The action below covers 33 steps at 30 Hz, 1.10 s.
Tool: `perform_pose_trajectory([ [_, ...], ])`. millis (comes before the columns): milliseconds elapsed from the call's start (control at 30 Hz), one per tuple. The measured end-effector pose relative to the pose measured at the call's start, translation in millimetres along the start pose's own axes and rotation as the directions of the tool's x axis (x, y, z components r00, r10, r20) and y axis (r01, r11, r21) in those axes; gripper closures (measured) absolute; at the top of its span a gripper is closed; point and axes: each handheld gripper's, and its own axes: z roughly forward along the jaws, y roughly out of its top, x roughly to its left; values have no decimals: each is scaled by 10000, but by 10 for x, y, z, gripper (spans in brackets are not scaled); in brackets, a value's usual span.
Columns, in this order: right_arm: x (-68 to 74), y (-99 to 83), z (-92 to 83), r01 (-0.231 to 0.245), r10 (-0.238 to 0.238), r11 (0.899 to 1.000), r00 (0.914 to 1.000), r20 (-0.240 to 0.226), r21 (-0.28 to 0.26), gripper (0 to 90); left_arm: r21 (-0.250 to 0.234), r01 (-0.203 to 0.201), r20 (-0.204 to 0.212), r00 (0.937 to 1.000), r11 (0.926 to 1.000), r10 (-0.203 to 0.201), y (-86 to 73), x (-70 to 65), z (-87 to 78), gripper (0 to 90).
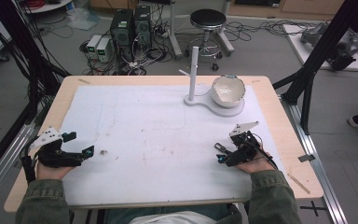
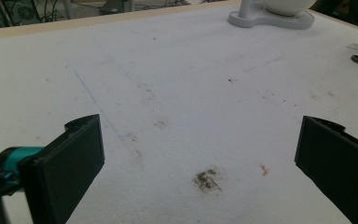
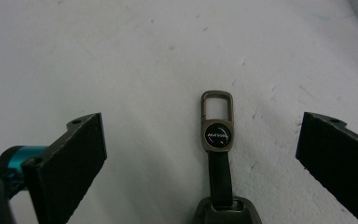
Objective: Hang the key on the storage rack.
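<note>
Key fob [image 3: 218, 154] flat on the white mat [image 1: 158, 140], between the spread jaws of the right gripper [image 3: 200, 158].

The fob's metal clip points to 12 o'clock in the right gripper view, touching neither jaw (its lower end runs off the frame). The left gripper [image 1: 77, 144] rests at the mat's 8 o'clock edge, jaws wide apart over a brown stain [image 2: 207, 178]. A bowl [image 1: 228, 90] sits on its white stand [image 1: 200, 100] at 1 o'clock.
</note>
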Motion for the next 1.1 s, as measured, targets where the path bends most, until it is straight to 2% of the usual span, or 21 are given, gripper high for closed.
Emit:
perform_pose_trajectory([
  [133, 18, 80, 45, 168, -171, 9970, 9999, 27, 753, 14, -35, 8, 6, 10000, 10000, -8, -1, 3, -5, 18],
  [167, 16, 102, 45, 211, -212, 9956, 9998, 6, 909, 40, -29, -3, 52, 10000, 10000, 3, -4, 6, -6, 18],
  [233, 10, 117, 43, 174, -164, 9946, 9998, -105, 1022, 43, -25, -2, 63, 10000, 10000, 3, -4, 6, -6, 18],
  [400, -43, 136, 83, -133, 151, 9776, 9999, -65, 2102, 73, 10, -1, 98, 10000, 10000, 1, -9, 6, 1, 18],
  [467, -66, 129, 102, -223, 252, 9713, 9996, -93, 2369, 134, 4, -5, 84, 10000, 10000, 5, -9, 5, 1, 18],
  [567, -84, 133, 99, -331, 413, 9698, 9987, -290, 2417, 217, 48, -53, 57, 10000, 10000, 53, -10, 7, 4, 18],
  [667, -104, 130, 94, -403, 468, 9666, 9987, -198, 2530, 263, 71, -62, 79, 10000, 10000, 61, -11, 4, 7, 18],
  [767, -121, 122, 78, -578, 557, 9650, 9983, 152, 2558, 317, 26, -54, 151, 9999, 10000, 53, -11, 3, 8, 18],
  [833, -123, 118, 65, -559, 515, 9647, 9984, 235, 2572, 391, 20, -70, 182, 9998, 10000, 70, -11, 3, 6, 18],
  [900, -125, 115, 63, -400, 414, 9646, 9991, -2, 2608, 431, 76, -129, 218, 9997, 9999, 128, -13, 2, 12, 18],
  [1100, -117, 118, 102, -263, 273, 9602, 9996, 4, 2779, 489, 69, -122, 227, 9997, 9999, 121, -14, 2, 13, 18],
])
